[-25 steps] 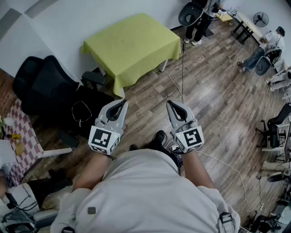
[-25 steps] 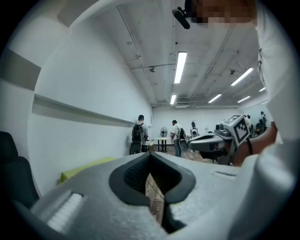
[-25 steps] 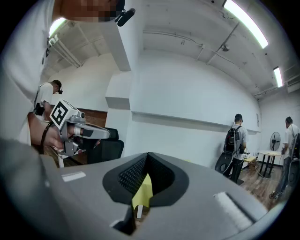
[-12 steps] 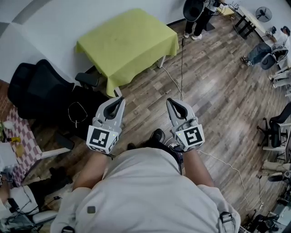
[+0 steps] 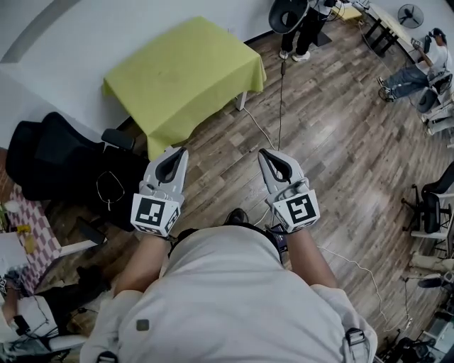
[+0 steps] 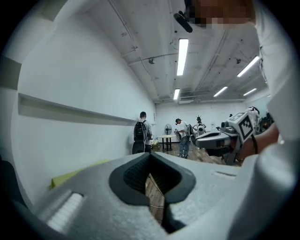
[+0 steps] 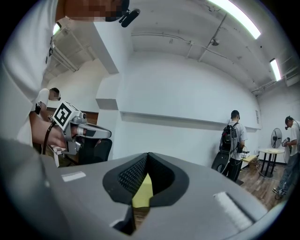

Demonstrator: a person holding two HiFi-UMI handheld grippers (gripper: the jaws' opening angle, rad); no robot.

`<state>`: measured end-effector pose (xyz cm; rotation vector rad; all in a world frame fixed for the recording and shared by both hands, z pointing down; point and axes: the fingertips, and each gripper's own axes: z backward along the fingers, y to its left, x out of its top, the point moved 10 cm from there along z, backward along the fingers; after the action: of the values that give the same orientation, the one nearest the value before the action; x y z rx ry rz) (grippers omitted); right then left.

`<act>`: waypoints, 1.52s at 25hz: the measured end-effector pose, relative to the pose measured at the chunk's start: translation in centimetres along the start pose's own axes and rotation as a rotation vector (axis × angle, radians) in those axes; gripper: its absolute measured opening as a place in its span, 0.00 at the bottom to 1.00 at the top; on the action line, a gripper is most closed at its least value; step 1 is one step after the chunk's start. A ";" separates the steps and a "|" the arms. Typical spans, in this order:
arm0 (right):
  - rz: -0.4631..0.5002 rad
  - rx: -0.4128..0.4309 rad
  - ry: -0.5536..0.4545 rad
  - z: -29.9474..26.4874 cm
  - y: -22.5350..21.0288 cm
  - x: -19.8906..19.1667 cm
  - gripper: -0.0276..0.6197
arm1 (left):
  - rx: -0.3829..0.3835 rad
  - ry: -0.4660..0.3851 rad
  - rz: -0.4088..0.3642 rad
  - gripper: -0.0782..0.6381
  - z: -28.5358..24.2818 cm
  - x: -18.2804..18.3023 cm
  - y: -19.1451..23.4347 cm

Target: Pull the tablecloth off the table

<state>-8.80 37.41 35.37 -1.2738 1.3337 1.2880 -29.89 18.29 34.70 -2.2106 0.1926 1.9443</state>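
Observation:
A yellow-green tablecloth (image 5: 186,76) covers a small table against the white wall, ahead of me in the head view. Its near corner hangs down over the table's edge. My left gripper (image 5: 177,154) and right gripper (image 5: 265,155) are held side by side above the wooden floor, short of the table, both shut with nothing in them. In the left gripper view, a strip of the tablecloth (image 6: 77,174) shows at the left past the shut left gripper (image 6: 151,158). Through the shut right gripper (image 7: 147,160) a sliver of the tablecloth (image 7: 142,193) shows in the right gripper view.
Black office chairs (image 5: 60,163) stand left of the table. A cable (image 5: 279,92) runs across the wooden floor towards the far wall. A chequered table (image 5: 28,228) is at the far left. People (image 5: 306,21) stand and sit at desks (image 5: 379,28) at the back right.
The table now sits further left and a little higher in the head view, as the view has turned. Both grippers have edged upward in the frame and stay shut.

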 end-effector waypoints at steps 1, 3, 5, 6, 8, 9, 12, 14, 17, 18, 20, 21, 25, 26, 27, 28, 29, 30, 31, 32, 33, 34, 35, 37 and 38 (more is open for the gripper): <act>-0.003 0.005 0.000 0.2 -1.1 -0.1 0.06 | 0.002 -0.001 0.000 0.11 -0.9 0.3 -0.5; -0.009 0.017 0.001 0.6 -2.9 -0.2 0.06 | 0.004 -0.005 0.016 0.11 -2.3 0.8 -1.3; -0.013 0.026 -0.005 0.7 -4.4 -0.2 0.06 | 0.004 -0.006 0.047 0.11 -3.5 1.1 -1.7; -0.016 0.029 -0.009 0.6 -5.0 -0.3 0.06 | 0.006 -0.004 0.055 0.11 -4.1 1.2 -1.8; -0.022 0.034 -0.012 0.0 -6.0 -0.5 0.06 | 0.012 0.002 0.052 0.11 -5.1 1.1 -1.7; -0.024 0.036 -0.009 -0.5 -6.4 -0.7 0.06 | 0.016 0.005 0.049 0.11 -5.7 1.0 -1.5; -0.025 0.048 0.008 -2.4 -7.4 -1.4 0.06 | 0.020 0.010 0.049 0.11 -7.4 0.7 -0.2; -0.025 0.057 0.017 -3.9 -7.8 -1.7 0.06 | 0.017 0.008 0.055 0.11 -8.5 0.3 1.0; -0.017 0.057 0.027 -6.7 -8.5 -1.8 0.06 | 0.013 -0.002 0.071 0.11 -10.4 -0.2 3.5; -0.014 0.056 0.032 -7.7 -8.8 -1.8 0.06 | 0.012 -0.006 0.076 0.11 -11.1 -0.3 4.4; -0.007 0.055 0.045 -10.0 -9.6 -1.6 0.06 | 0.009 -0.013 0.080 0.11 -12.8 -0.4 6.5; -0.006 0.056 0.051 -11.2 -10.0 -1.4 0.06 | 0.007 -0.015 0.081 0.11 -13.7 -0.3 7.6; -0.012 0.058 0.066 -16.8 -11.6 -0.5 0.06 | -0.012 -0.030 0.093 0.11 -17.1 0.1 12.5; -0.009 0.056 0.069 -18.3 -11.8 -0.3 0.06 | -0.020 -0.031 0.096 0.11 -17.8 0.1 13.8; -0.006 0.055 0.069 -19.9 -11.9 -0.1 0.06 | -0.029 -0.030 0.100 0.11 -18.4 0.1 15.1; -0.005 0.055 0.067 -21.5 -11.9 0.2 0.06 | -0.038 -0.028 0.104 0.11 -18.9 0.0 16.4; -0.009 0.057 0.066 -23.0 -11.9 0.3 0.06 | -0.047 -0.026 0.110 0.11 -19.3 -0.1 17.6; -0.017 0.059 0.065 -24.3 -11.9 0.3 0.06 | -0.059 -0.025 0.115 0.11 -19.8 -0.2 18.6; -0.025 0.059 0.065 -25.6 -11.9 0.4 0.06 | -0.072 -0.025 0.119 0.11 -20.3 -0.2 19.6; -0.029 0.057 0.066 -26.8 -12.0 0.5 0.06 | -0.083 -0.026 0.121 0.11 -20.8 -0.3 20.5; -0.028 0.054 0.067 -27.8 -12.0 0.7 0.06 | -0.092 -0.027 0.122 0.11 -21.4 -0.4 21.3; -0.025 0.051 0.069 -28.8 -12.0 0.9 0.06 | -0.097 -0.027 0.126 0.11 -21.8 -0.6 22.2; -0.023 0.051 0.070 -29.7 -12.1 1.1 0.06 | -0.098 -0.028 0.132 0.11 -22.1 -0.7 23.0; -0.012 0.060 0.074 -31.0 -12.1 1.4 0.06 | -0.093 -0.029 0.142 0.11 -22.5 -0.9 24.4; -0.004 0.068 0.077 -31.7 -12.2 1.5 0.06 | -0.087 -0.030 0.143 0.11 -22.6 -1.0 25.0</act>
<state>5.22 6.47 35.51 -1.2893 1.4161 1.1916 -13.74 -11.20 37.00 -2.2783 0.2735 2.0966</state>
